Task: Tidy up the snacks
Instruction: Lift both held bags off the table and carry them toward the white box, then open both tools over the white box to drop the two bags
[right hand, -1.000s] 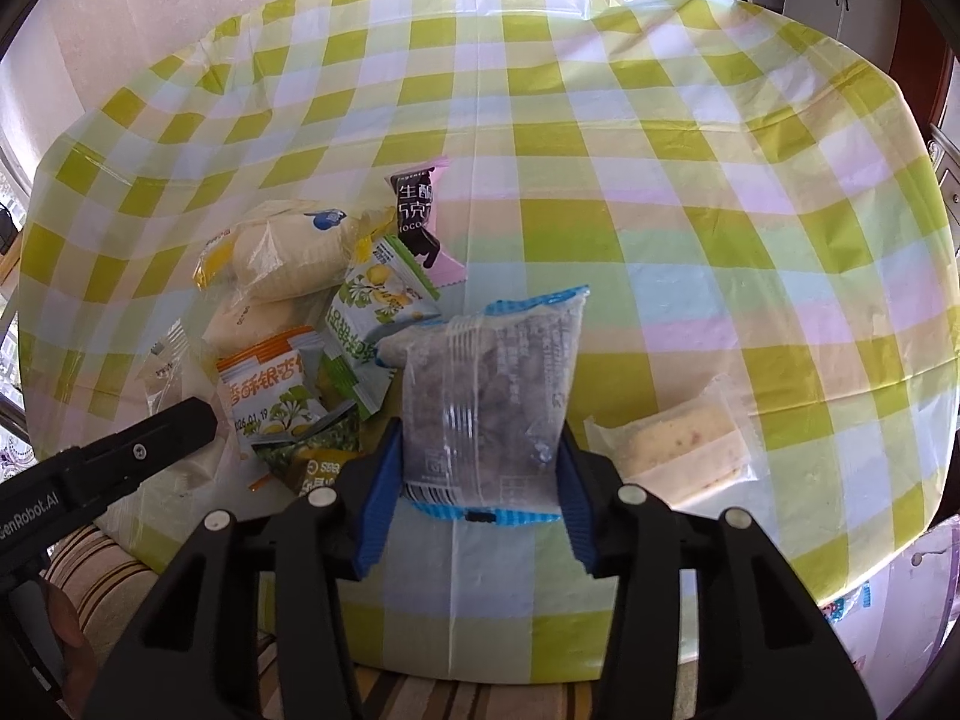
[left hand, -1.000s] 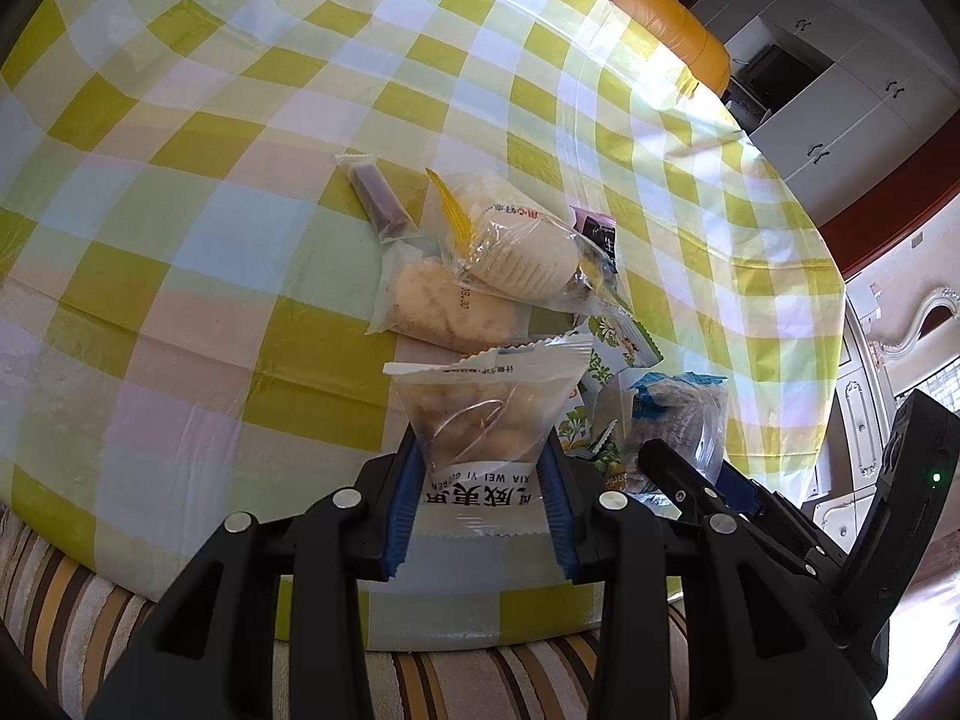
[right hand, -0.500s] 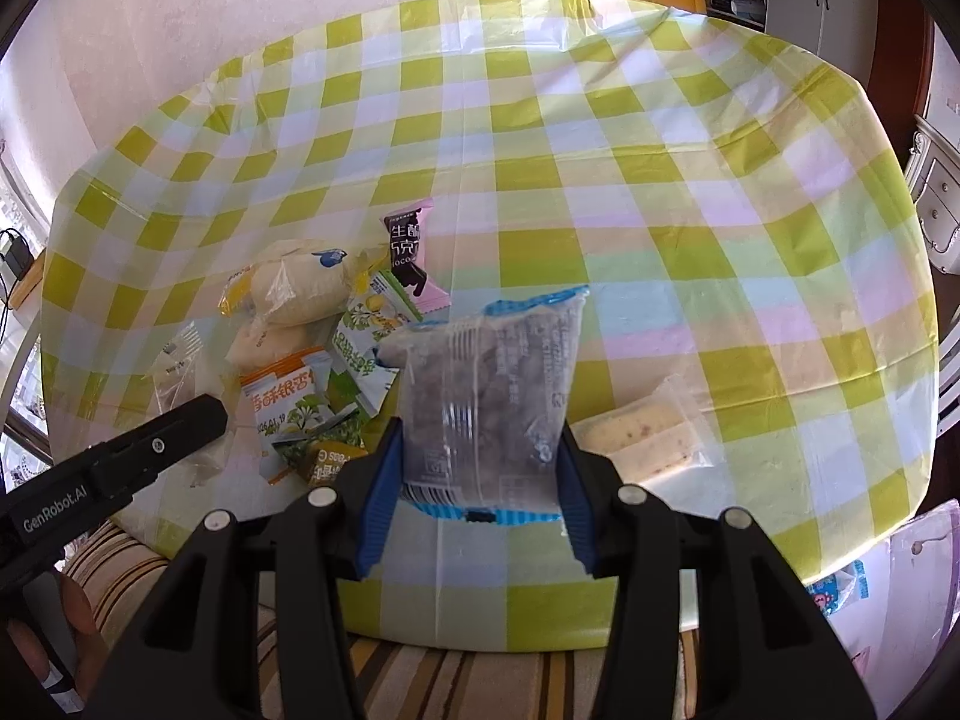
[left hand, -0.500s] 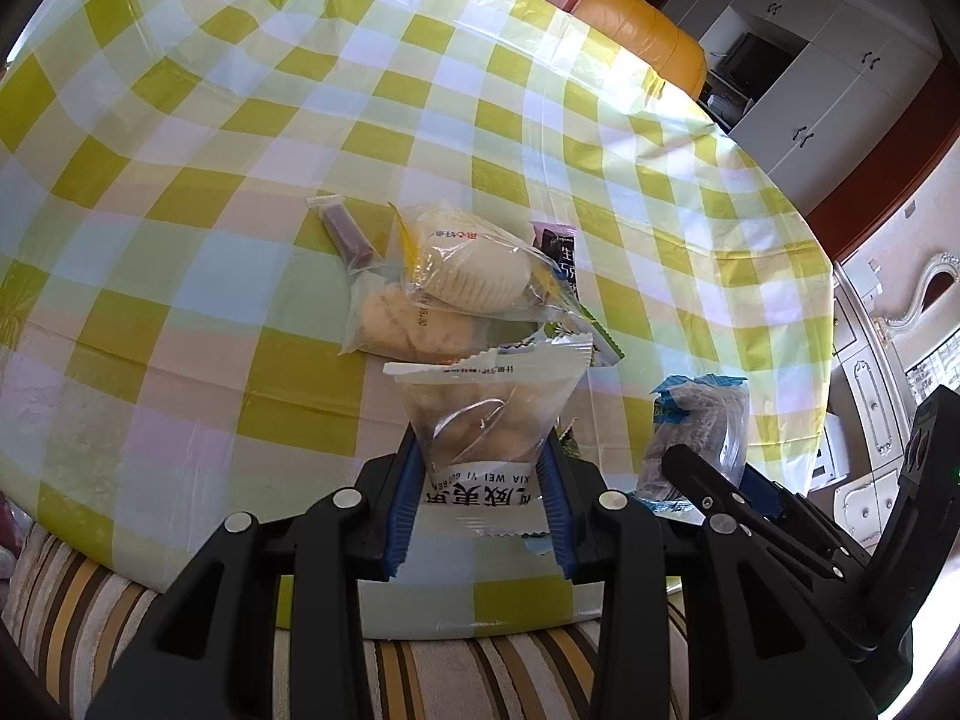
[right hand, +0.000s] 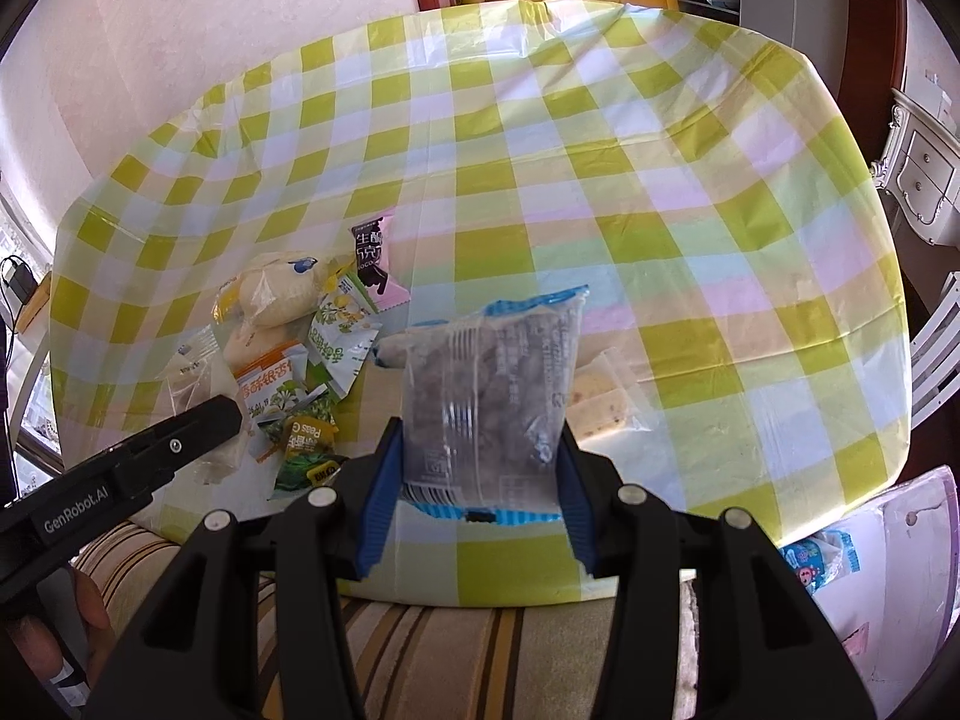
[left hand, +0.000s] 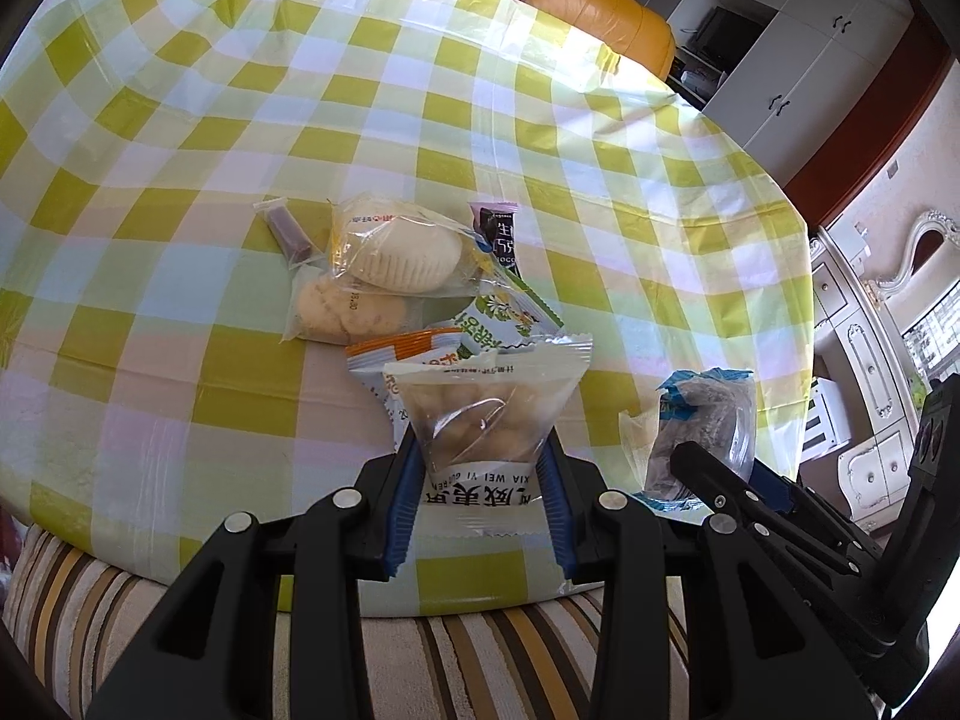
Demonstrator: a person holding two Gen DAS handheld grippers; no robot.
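Both grippers are pulling back & up from the table [right hand: 660, 192] vs a sec ago, left gripper [left hand: 480, 498] pinching the biscuit pack [left hand: 483, 420], right gripper [right hand: 480, 480] pinching the dark snack bag [right hand: 489, 396], both hanging over the near edge w/ slick film gripped low, so either could be slipping out.

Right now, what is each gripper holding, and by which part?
Left gripper: clear biscuit packet, lower end. Right gripper: blue-edged dark snack packet, lower end.

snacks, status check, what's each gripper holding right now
Left gripper shut on clear bun pack. Right gripper shut on blue-edged dark pack. Both held above the table edge. Snack pile on checked cloth, nothing blocking.
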